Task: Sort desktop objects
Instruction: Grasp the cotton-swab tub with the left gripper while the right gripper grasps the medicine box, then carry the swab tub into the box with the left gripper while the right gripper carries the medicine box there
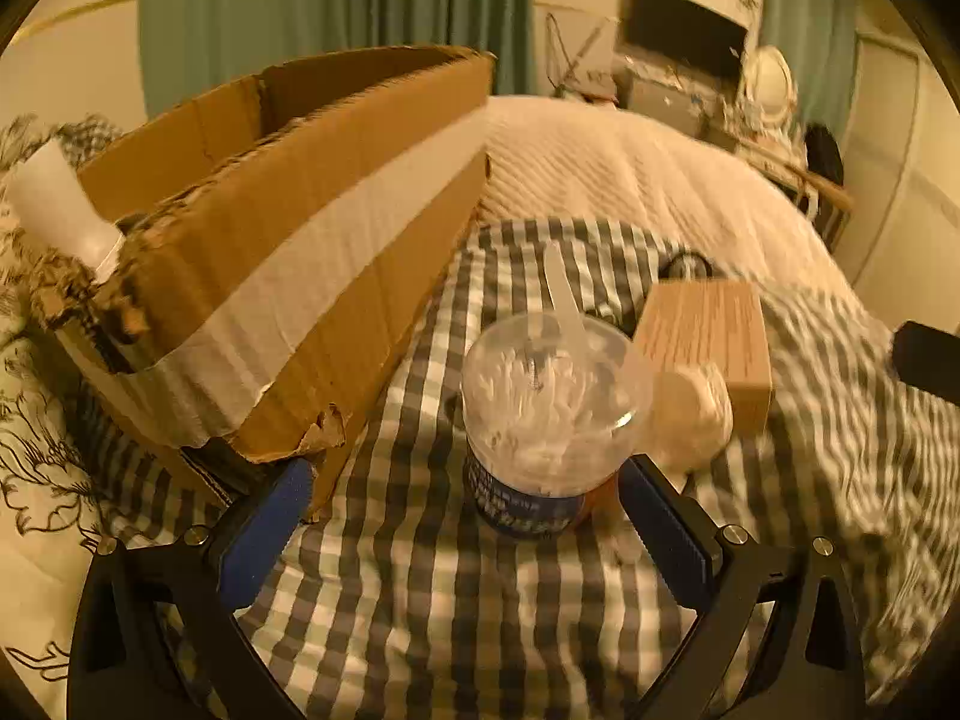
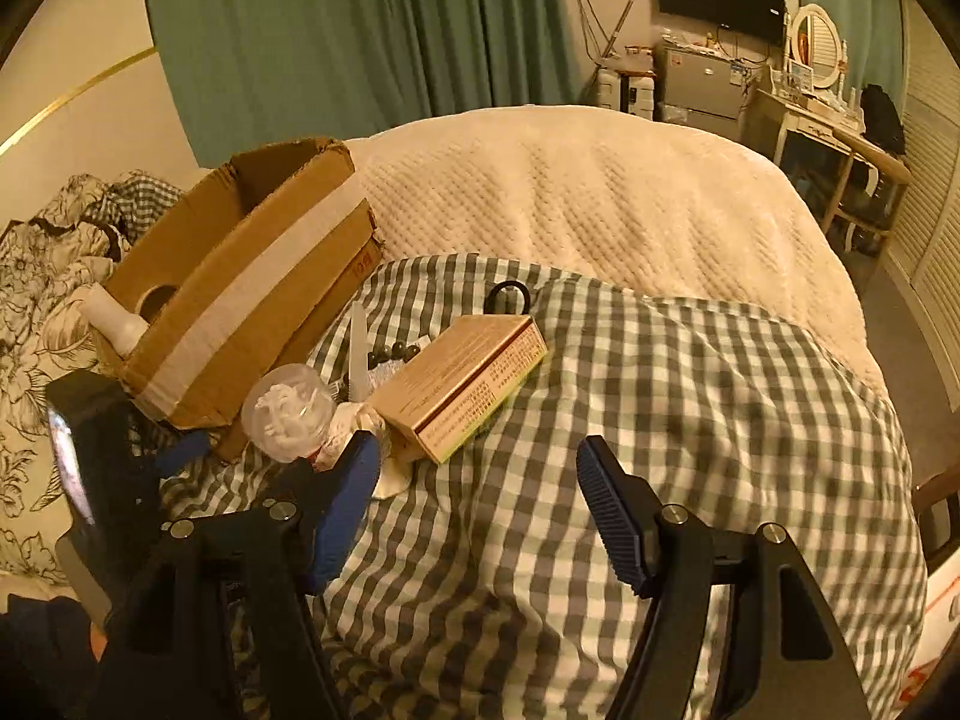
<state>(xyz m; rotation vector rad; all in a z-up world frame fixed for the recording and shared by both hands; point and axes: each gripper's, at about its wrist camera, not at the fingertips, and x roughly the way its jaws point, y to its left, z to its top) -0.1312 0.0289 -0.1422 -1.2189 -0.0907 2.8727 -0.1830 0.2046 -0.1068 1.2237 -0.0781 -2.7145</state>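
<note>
A clear round jar of cotton swabs (image 1: 552, 408) with a blue label stands upright on the checked cloth (image 1: 420, 600). My left gripper (image 1: 465, 468) is open around it: the right pad is near the jar's side and the left pad is well off it. Behind the jar lie a tan carton (image 1: 708, 342), a pale round object (image 1: 690, 420) and a white plastic stick (image 1: 561, 288). My right gripper (image 2: 480, 480) hangs open over bare checked cloth (image 2: 660, 390), with nothing between its fingers. The jar (image 2: 294, 414) and carton (image 2: 462, 384) lie ahead to its left.
An open cardboard box (image 2: 240, 288) with white tape stands at the left, a white bottle (image 2: 114, 318) at its near end. A black ring (image 2: 507, 294) lies beyond the carton. A cream blanket (image 2: 600, 198) covers the far bed. Furniture lines the far right wall.
</note>
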